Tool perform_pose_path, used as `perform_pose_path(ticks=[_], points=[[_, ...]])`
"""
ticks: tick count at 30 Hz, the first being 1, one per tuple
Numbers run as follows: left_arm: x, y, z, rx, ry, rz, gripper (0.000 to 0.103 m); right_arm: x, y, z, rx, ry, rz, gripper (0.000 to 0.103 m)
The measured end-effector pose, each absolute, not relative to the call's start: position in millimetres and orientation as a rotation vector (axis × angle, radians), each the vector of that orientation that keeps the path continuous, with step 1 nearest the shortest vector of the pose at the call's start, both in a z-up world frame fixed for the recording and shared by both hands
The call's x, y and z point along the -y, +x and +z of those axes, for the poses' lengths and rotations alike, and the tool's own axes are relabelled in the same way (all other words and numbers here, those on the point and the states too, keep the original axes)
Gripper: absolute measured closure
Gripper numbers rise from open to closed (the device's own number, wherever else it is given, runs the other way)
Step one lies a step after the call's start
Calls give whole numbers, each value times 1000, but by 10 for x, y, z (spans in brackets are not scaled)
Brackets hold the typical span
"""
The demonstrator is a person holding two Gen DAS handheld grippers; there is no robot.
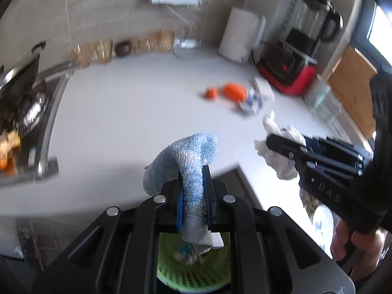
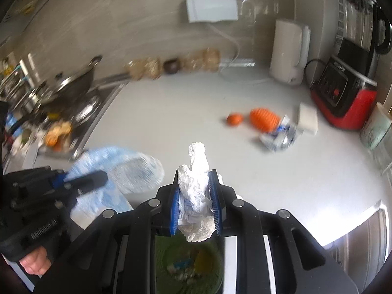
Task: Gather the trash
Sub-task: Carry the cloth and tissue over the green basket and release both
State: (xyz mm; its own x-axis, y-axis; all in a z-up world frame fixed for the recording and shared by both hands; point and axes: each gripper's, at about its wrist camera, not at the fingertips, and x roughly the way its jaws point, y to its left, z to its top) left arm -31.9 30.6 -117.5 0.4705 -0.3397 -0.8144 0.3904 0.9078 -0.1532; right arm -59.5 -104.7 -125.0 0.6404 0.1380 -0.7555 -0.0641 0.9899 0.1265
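Left gripper (image 1: 194, 191) clamped on fluffy light-blue cloth (image 1: 188, 156), right gripper (image 2: 194, 202) clamped on crumpled white paper tissue (image 2: 194, 191), green mesh plastic basket (image 1: 193, 274) below both, white countertop (image 1: 137, 107) beyond.

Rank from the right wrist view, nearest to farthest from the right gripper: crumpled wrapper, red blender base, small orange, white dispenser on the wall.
From the right gripper:
1. small orange, ahead on the counter
2. crumpled wrapper, right; close to the orange, hard to call
3. red blender base, far right
4. white dispenser, on the back wall
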Motion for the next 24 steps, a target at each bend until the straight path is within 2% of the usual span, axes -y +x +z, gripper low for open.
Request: perform_pose_path(ticks=[7, 20, 21, 22, 23, 24], points=[[-307, -758, -1535, -1082, 91, -475, 90, 959, -1004, -1393, -909, 64, 145, 80], [-232, -942, -1804, -1187, 115, -503, 89, 1034, -1163, -1549, -952, 65, 150, 79], [-229, -951, -1837, -1202, 119, -500, 83, 1032, -1166, -1560, -955, 64, 151, 79], [-226, -953, -1850, -1209, 120, -496, 66, 1029, -1170, -1570, -957, 63, 152, 79], [-234, -963, -1857, -1210, 123, -483, 56, 1029, -1172, -1580, -961, 64, 154, 79], [-237, -968, -1848, -1202, 125, -474, 41, 1030, -1177, -1588, -963, 64, 156, 79]])
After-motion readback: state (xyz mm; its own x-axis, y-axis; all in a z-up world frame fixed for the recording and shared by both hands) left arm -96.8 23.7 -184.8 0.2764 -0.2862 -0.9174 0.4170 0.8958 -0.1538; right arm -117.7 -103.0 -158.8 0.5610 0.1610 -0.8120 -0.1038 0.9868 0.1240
